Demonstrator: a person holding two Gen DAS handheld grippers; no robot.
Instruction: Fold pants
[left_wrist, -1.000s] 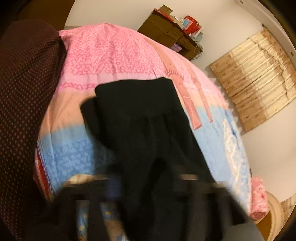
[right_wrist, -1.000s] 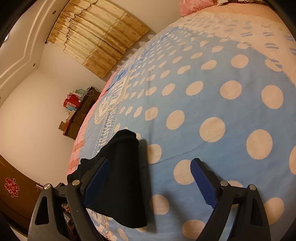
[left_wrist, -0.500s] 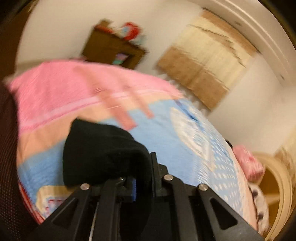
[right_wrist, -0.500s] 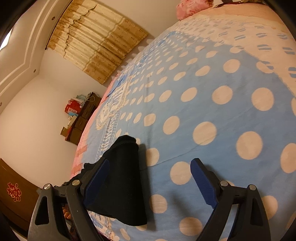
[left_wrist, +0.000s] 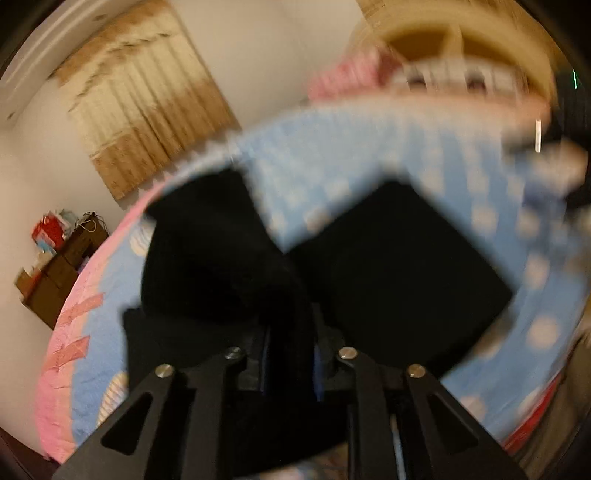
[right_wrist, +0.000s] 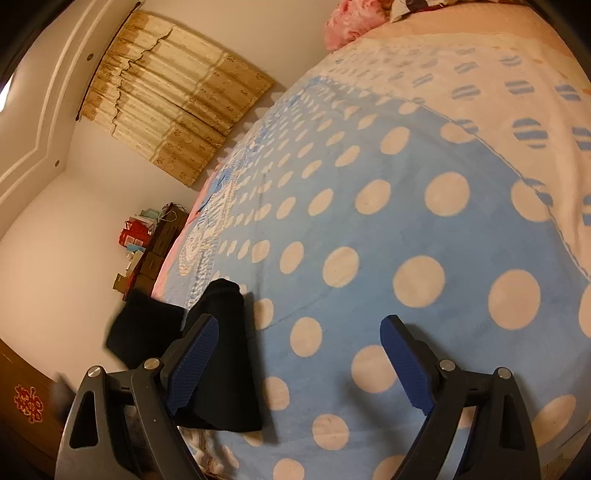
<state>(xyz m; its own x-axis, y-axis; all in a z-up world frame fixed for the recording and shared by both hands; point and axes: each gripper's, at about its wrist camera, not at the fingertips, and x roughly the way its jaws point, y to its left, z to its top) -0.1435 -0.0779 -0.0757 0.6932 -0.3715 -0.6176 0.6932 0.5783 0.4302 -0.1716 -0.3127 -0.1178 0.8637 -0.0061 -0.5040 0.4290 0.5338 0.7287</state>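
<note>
Carrying black pants over the dotted blanket on the bed, left gripper jaws just easing apart, cloth between them; grip uncertain in blur. Right gripper jaws wide, empty, beside the flat part. Risk: early release mid-swing, fold landing skewed or bunched, edges misaligned.

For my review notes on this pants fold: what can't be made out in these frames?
- Left wrist view: motion blur smears everything; whether the left gripper, whose jaws have just been opening, still pinches the black pants is unclear.
- Right wrist view: the right gripper finger covers part of the pants; their near end is cut off by the bed's edge.
</note>
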